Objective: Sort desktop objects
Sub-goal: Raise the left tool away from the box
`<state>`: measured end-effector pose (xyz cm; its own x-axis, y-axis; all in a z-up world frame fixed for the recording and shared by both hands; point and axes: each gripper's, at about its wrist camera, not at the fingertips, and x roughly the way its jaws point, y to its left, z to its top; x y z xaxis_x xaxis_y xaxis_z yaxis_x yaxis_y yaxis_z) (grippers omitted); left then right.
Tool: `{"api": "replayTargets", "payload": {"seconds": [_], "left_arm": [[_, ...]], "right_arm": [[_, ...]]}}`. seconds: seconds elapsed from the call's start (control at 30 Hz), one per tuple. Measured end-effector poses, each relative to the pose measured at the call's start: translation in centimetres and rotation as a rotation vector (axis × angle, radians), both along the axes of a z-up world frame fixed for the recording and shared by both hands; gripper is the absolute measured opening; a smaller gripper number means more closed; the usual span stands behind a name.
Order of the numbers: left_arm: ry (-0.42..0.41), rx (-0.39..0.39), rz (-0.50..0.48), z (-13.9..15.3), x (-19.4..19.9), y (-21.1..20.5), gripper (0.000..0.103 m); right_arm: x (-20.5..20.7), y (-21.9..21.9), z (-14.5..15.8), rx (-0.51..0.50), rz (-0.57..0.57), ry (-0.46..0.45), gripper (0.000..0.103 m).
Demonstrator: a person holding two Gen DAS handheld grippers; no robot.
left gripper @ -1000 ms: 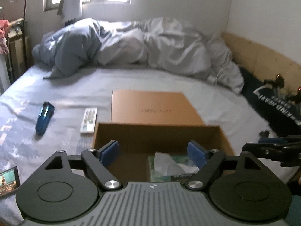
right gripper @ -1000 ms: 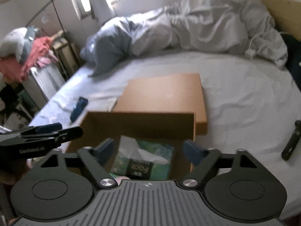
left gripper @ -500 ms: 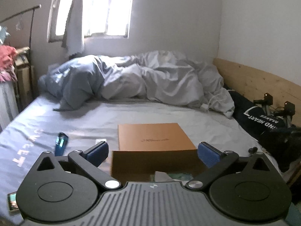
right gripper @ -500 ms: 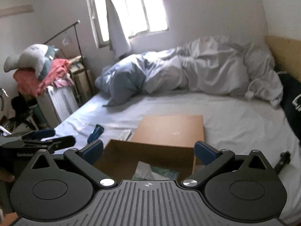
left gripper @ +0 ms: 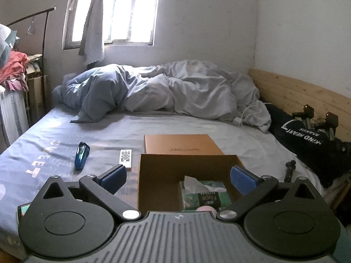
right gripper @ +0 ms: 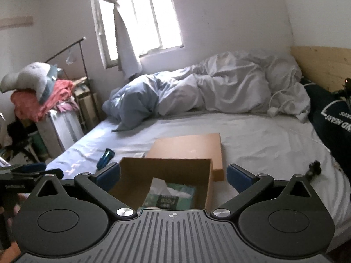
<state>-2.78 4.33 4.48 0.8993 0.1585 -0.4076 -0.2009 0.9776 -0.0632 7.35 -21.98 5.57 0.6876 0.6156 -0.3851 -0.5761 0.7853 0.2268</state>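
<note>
An open brown cardboard box [left gripper: 160,182] [right gripper: 140,175] sits on the bed's near edge with a green tissue pack [left gripper: 204,196] [right gripper: 171,197] inside. Its flat lid [left gripper: 179,144] [right gripper: 193,149] lies just behind. A blue oblong device [left gripper: 81,155] [right gripper: 105,157] and a white remote [left gripper: 125,156] lie left of the box. A black stick-like object [left gripper: 289,169] [right gripper: 313,167] lies to its right. My left gripper [left gripper: 178,177] and right gripper [right gripper: 173,174] are both open and empty, held back above the box's near side.
A rumpled grey duvet [left gripper: 166,89] fills the far end of the bed. A dark printed garment [left gripper: 307,135] lies by the wooden headboard at right. A phone [left gripper: 23,209] lies at the near left. A radiator with piled clothes [right gripper: 41,107] stands left of the bed.
Both grippers have pulled back and tilted up from close over the box. More of the room and window now shows. Jaws stay open.
</note>
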Motion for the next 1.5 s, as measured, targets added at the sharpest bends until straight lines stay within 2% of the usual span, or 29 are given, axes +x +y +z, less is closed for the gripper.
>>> {"api": "replayTargets", "payload": {"seconds": [0.17, 0.5, 0.73, 1.0, 1.1, 1.2, 1.5], "left_arm": [[0.002, -0.036, 0.0, -0.8, -1.0, -0.3, 0.103], [0.013, -0.027, 0.003, -2.8, -2.0, -1.0, 0.103], [0.01, -0.031, -0.007, -3.5, -2.4, -1.0, 0.103], [0.009, -0.063, -0.024, -4.6, -2.8, -1.0, 0.103], [0.034, -0.078, -0.012, -5.4, -2.4, -1.1, 0.103], [0.056, -0.061, -0.013, -5.7, -2.0, -1.5, 0.103], [0.077, -0.072, -0.016, -6.0, -2.1, -1.0, 0.103]], "right_arm": [[-1.1, -0.8, -1.5, 0.002, -0.03, -0.003, 0.103], [-3.5, -1.9, -4.5, 0.004, -0.09, -0.014, 0.103], [-3.8, -1.4, -6.2, 0.006, -0.066, 0.003, 0.103], [-4.5, -1.2, -7.2, -0.024, -0.041, -0.044, 0.103], [-4.6, -0.9, -7.8, -0.021, -0.038, -0.027, 0.103], [-4.7, -0.5, -8.2, -0.01, -0.034, -0.004, 0.103], [-5.0, 0.6, -9.3, 0.008, -0.007, 0.068, 0.103]]}}
